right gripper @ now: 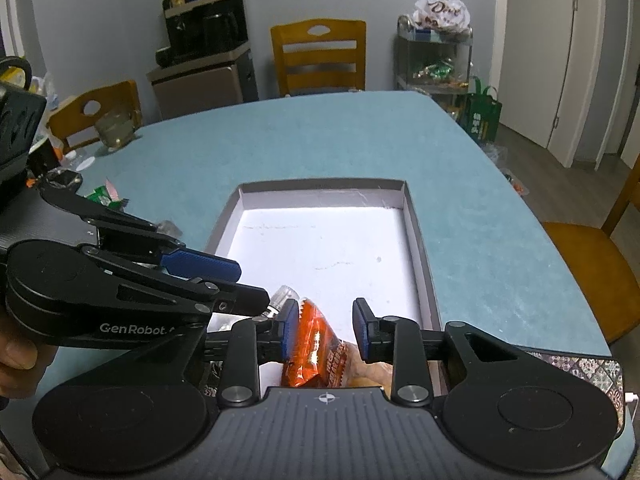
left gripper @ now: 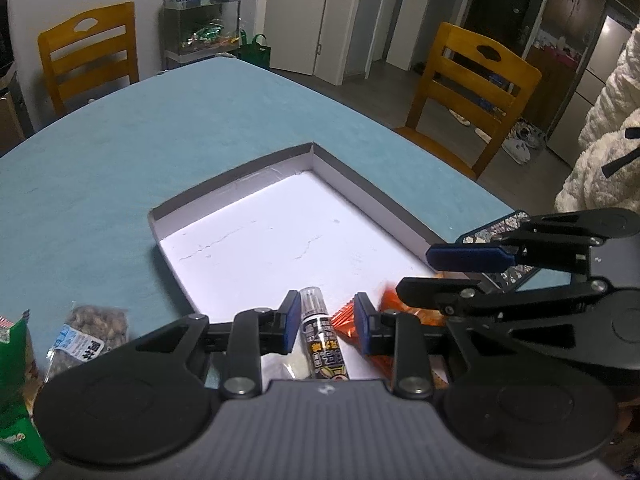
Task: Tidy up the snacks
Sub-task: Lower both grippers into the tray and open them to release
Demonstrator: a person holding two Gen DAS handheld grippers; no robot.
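"GenRobot" is read on the left gripper only in the right view; both jaws are seen apart, the right gripper around an orange foil snack packet.

A shallow grey cardboard box with a white floor is sitting open on the blue tabletop. Lying at its near end are a slim clear-and-black stick-shaped snack packet and, just beside it, a crinkled orange foil snack packet.
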